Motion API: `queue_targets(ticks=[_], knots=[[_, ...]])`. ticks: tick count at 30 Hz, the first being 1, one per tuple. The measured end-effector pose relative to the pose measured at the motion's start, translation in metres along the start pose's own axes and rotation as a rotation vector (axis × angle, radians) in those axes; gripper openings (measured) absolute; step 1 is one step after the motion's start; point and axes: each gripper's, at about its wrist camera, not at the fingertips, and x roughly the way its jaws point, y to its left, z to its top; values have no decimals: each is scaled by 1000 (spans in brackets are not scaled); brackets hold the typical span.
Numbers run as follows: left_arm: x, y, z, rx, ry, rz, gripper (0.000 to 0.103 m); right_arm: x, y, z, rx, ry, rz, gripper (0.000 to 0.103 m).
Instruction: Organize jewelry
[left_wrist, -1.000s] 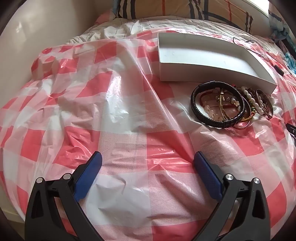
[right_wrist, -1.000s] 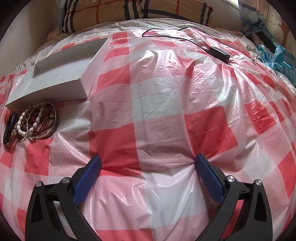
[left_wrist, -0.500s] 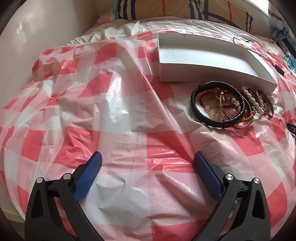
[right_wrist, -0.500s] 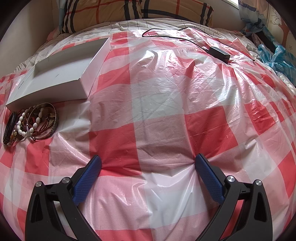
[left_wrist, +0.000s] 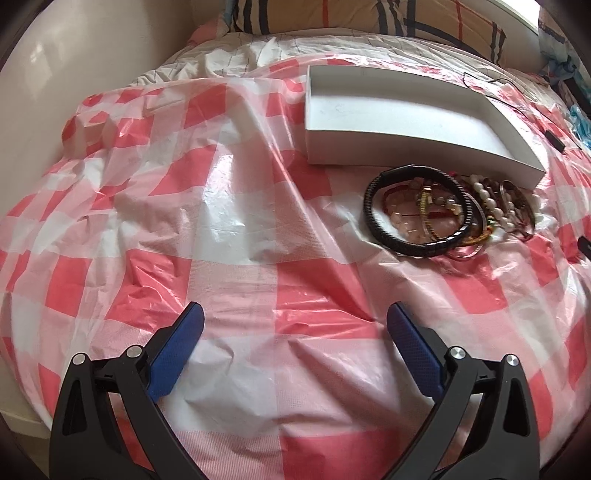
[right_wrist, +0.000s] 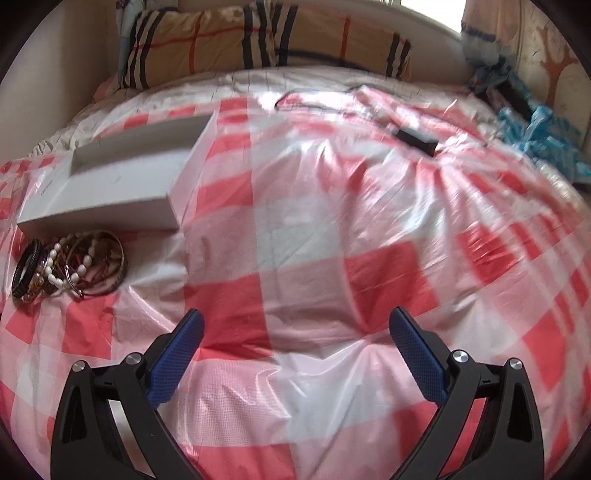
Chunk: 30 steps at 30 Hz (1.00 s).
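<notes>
A pile of bracelets (left_wrist: 448, 210) lies on the red-and-white checked plastic sheet, with a black braided band (left_wrist: 373, 218), white bead strands and thin bangles. Just behind it stands an empty white shallow box (left_wrist: 406, 147). My left gripper (left_wrist: 293, 319) is open and empty, well in front and left of the pile. In the right wrist view the pile (right_wrist: 70, 267) and the box (right_wrist: 110, 192) are at the far left. My right gripper (right_wrist: 295, 325) is open and empty over the sheet, to the right of them.
The sheet covers a bed (right_wrist: 332, 221). A striped pillow (right_wrist: 258, 40) lies at the head. A black adapter with cable (right_wrist: 417, 138) lies on the far sheet. Blue crumpled plastic (right_wrist: 535, 129) is at the far right. A wall (left_wrist: 55, 74) runs along the left.
The right gripper's view has tilted up and shifted, so the pillow and headboard show more; the frame is blurred by motion. The left gripper has barely moved. Both stay open.
</notes>
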Motion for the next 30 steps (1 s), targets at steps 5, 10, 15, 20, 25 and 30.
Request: queue_targets(ticks=[5, 10, 15, 20, 25, 30], knots=[[-74, -9, -9, 53, -139, 49, 95, -89, 10, 5, -25, -152, 77, 96], [-137, -3, -41, 65, -211, 72, 95, -145, 25, -26, -62, -146, 218, 96], [-177, 10, -90, 48, -243, 103, 95, -165, 28, -78, -34, -97, 255, 96], [-179, 18, -130, 48, -234, 132, 95, -194, 30, -96, -31, -188, 232, 96], [-173, 16, -162, 62, -213, 117, 95, -205, 37, -102, -43, -206, 230, 96], [-175, 17, -167, 49, -216, 52, 95, -210, 50, -106, -83, -223, 211, 96]])
